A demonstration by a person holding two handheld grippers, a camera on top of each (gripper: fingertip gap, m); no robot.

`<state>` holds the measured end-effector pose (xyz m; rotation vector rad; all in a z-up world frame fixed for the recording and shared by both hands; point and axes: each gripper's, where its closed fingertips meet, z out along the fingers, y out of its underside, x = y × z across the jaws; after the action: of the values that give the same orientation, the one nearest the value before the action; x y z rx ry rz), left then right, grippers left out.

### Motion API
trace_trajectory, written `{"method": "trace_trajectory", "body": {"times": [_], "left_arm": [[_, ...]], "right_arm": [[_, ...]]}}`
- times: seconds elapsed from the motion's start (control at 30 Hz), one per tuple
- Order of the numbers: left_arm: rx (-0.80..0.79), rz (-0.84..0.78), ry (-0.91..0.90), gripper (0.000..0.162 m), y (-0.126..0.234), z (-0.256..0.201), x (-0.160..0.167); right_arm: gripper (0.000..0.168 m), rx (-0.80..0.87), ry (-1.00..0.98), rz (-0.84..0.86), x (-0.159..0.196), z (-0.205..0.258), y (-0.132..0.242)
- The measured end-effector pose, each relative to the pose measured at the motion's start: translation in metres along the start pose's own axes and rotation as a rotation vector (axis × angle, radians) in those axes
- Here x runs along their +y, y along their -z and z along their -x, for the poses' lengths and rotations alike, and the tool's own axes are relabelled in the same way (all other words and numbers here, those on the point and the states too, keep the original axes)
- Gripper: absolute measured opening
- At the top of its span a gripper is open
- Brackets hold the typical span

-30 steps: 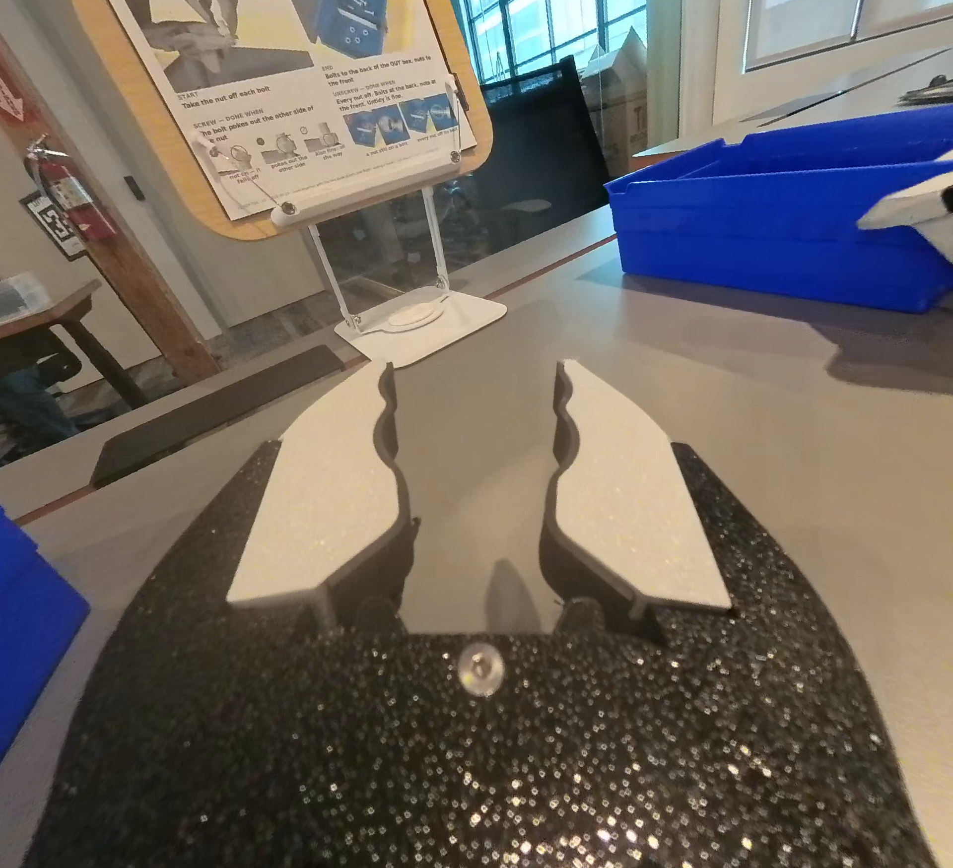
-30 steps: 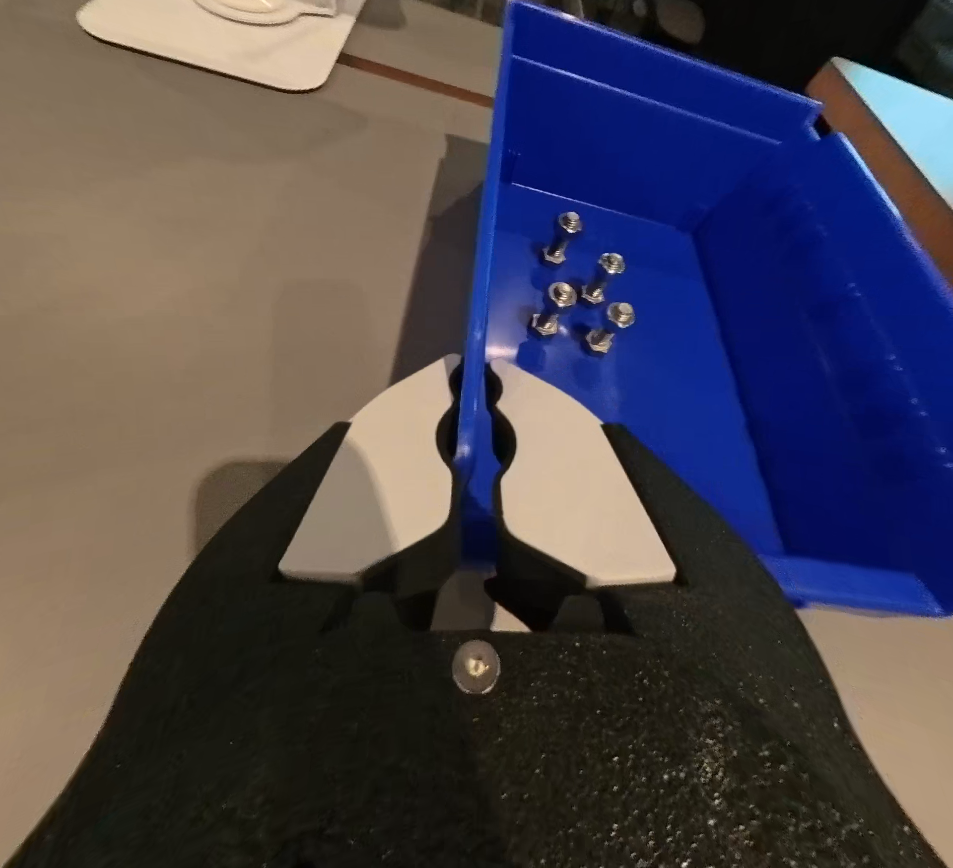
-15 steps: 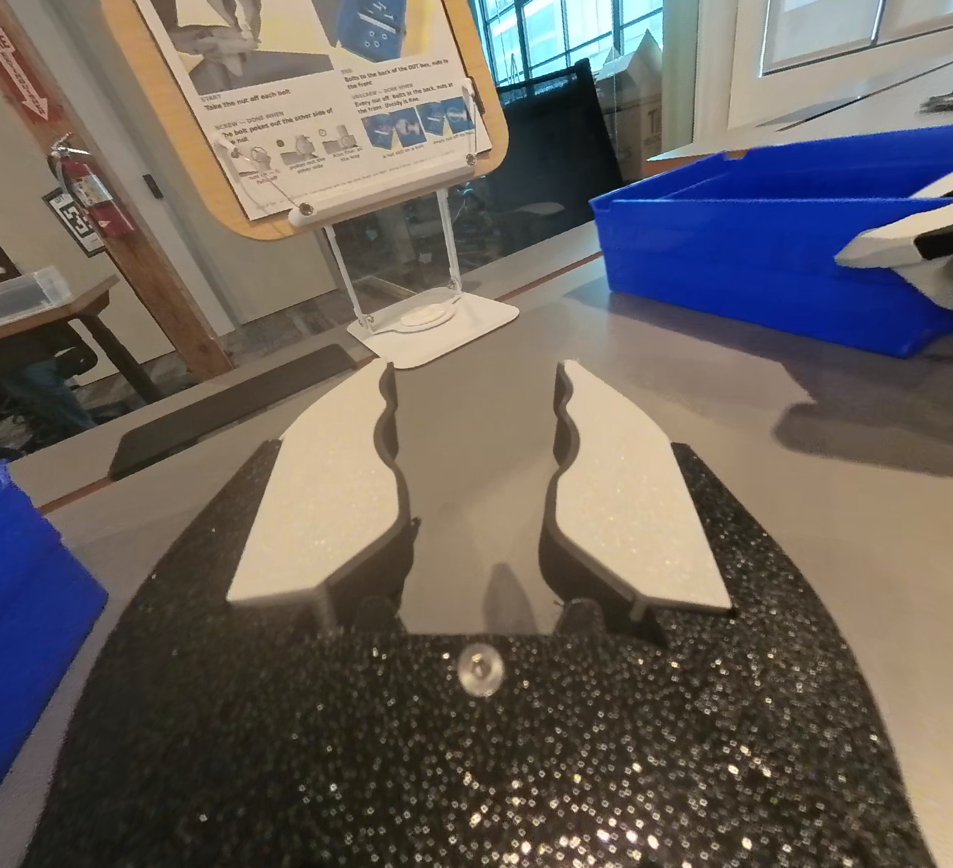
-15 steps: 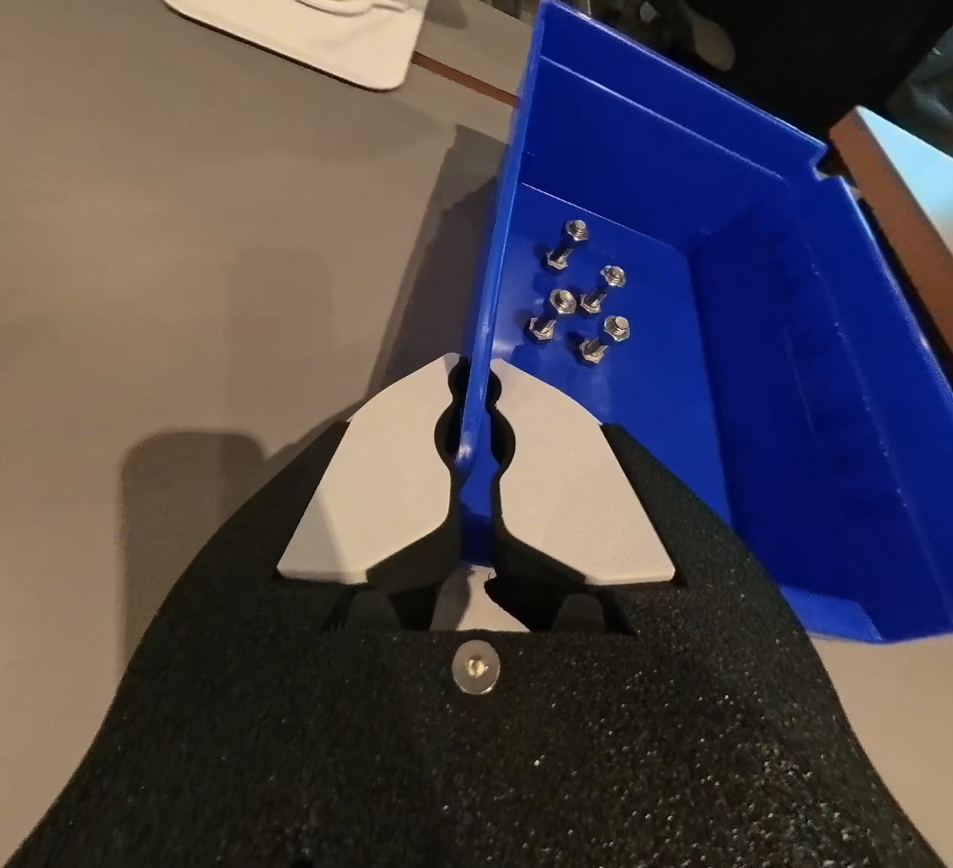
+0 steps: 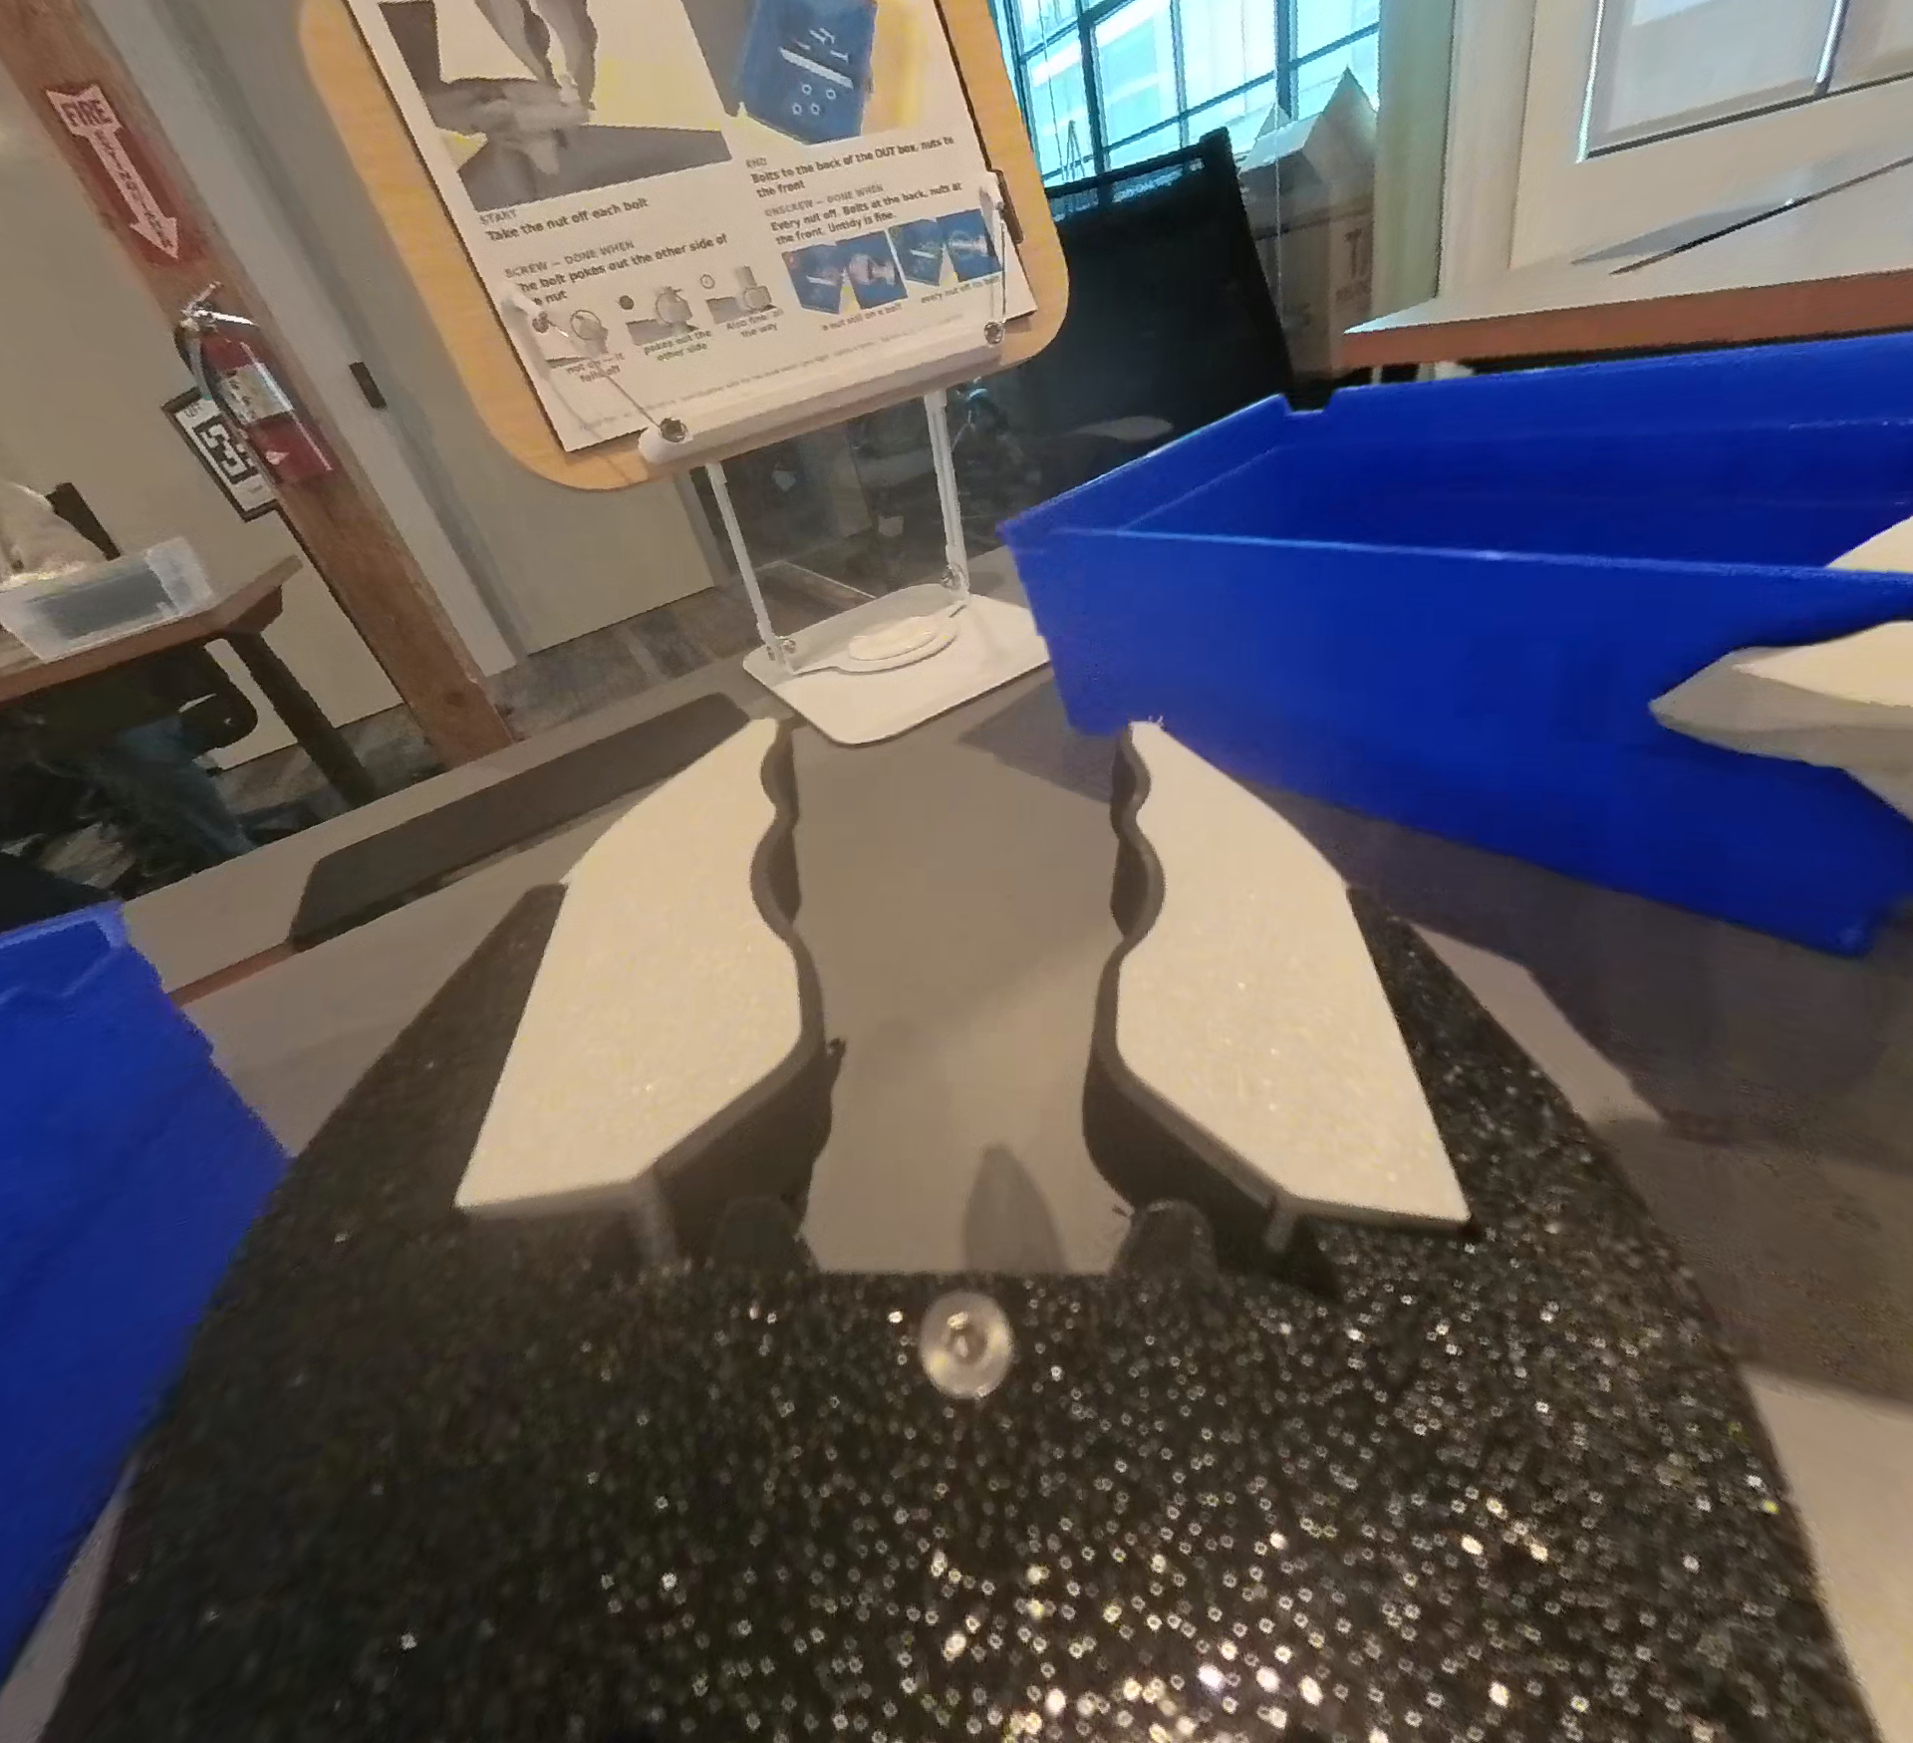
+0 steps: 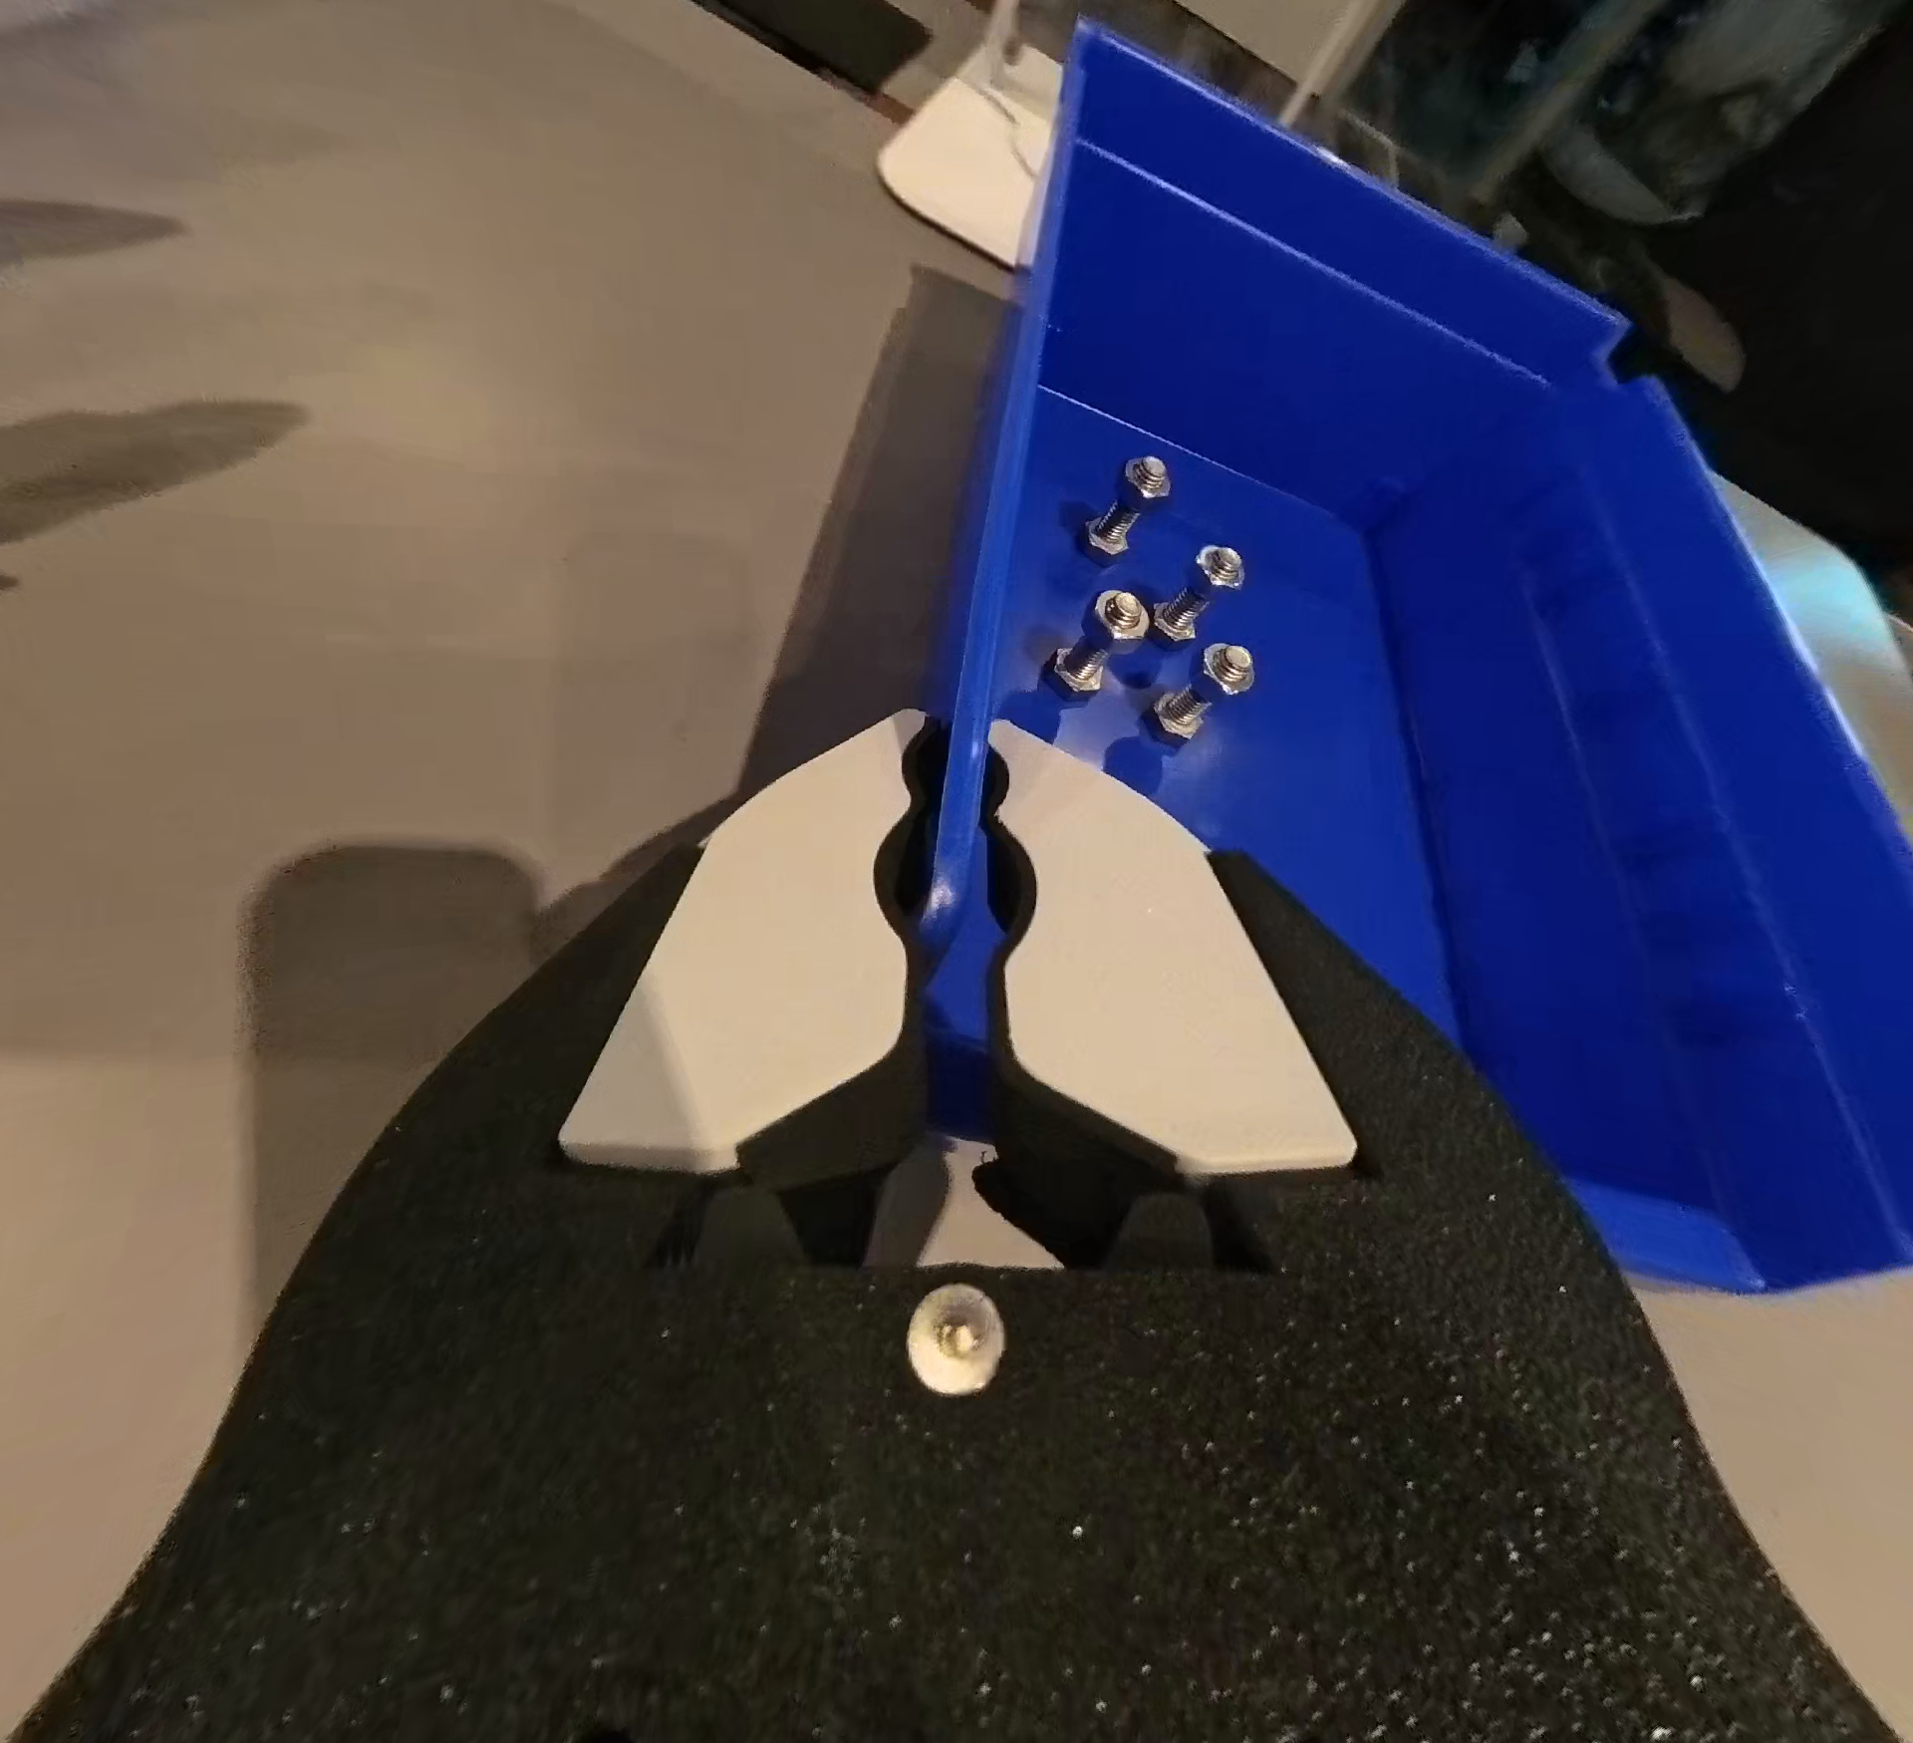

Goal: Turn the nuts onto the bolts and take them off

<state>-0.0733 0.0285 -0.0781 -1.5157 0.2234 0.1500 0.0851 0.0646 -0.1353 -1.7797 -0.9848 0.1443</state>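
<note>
My right gripper [image 6: 958, 761] stays clenched on the side wall of the blue bin [image 6: 1615, 761], now dragged nearer the white stand [image 5: 890, 668], four nutted bolts [image 6: 1154, 617] inside, while my left gripper [image 5: 958, 761] gapes empty beside it.

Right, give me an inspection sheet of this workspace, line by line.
Surface: grey tabletop, shadowed in places.
Job's things: four bolts with nuts on lying in the blue bin, near its far end.
Clutter: second blue bin at the left edge; instruction sheet on a white stand at the back of the table.
Grippers: right gripper shut on the blue bin's side wall; left gripper open, holding nothing, over bare table.
Cables: nothing seen.
Surroundings: windows, a fire extinguisher on a wooden post, another table behind.
</note>
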Motion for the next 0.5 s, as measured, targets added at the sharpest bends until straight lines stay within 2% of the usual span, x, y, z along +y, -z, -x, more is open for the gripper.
{"method": "trace_trajectory", "body": {"times": [0.2, 0.5], "left_arm": [[-0.07, -0.007, -0.11, 0.057, 0.013, 0.015, -0.003], [-0.144, 0.081, -0.052, 0.055, 0.056, 0.039, 0.003]], "right_arm": [[0.006, -0.08, 0.043, -0.047, -0.019, 0.046, 0.0], [0.007, -0.187, 0.122, -0.073, -0.051, 0.102, -0.018]]}}
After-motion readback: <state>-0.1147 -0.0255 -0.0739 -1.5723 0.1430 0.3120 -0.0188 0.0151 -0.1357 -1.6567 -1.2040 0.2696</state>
